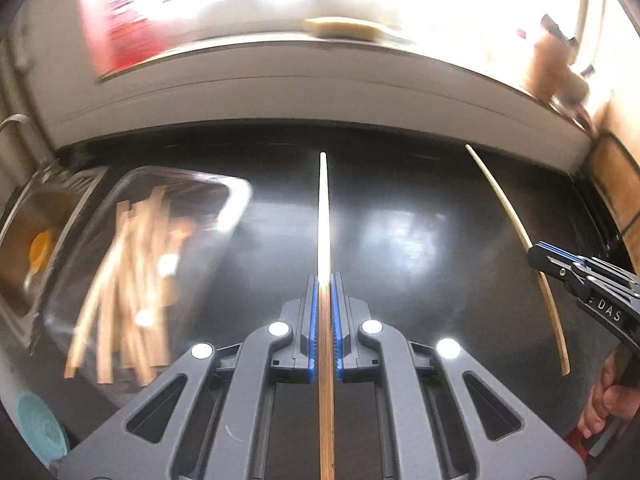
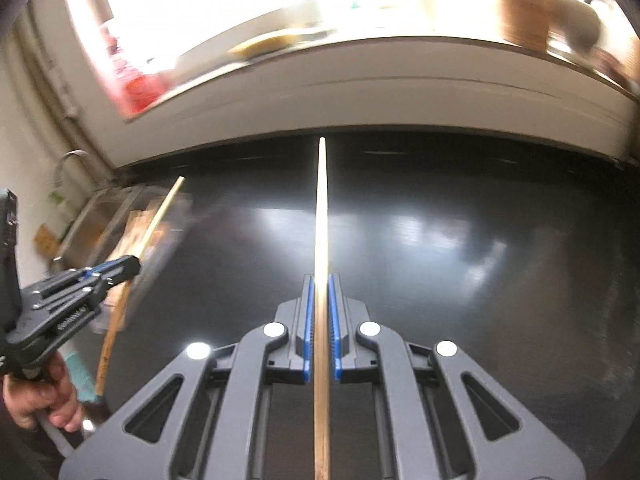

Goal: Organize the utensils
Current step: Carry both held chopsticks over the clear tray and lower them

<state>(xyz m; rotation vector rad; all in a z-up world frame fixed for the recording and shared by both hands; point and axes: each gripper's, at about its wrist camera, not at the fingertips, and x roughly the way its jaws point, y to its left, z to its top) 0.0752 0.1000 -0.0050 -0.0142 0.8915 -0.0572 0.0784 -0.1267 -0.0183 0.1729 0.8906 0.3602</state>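
Motion blur smears wooden sticks (image 1: 120,280) inside container (image 1: 236,200).

Grippers: two, left gripper (image 1: 324,320) and right gripper (image 2: 319,320). Held chopsticks: two, left chopstick (image 1: 325,220), right chopstick (image 2: 321,216). Clear container (image 1: 236,204): one, with wooden sticks (image 1: 132,280), blurred, uncountable. Sink (image 1: 24,216): one.

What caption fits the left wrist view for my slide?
Left gripper clamps a chopstick over the black table; clear container of wooden utensils sits left.
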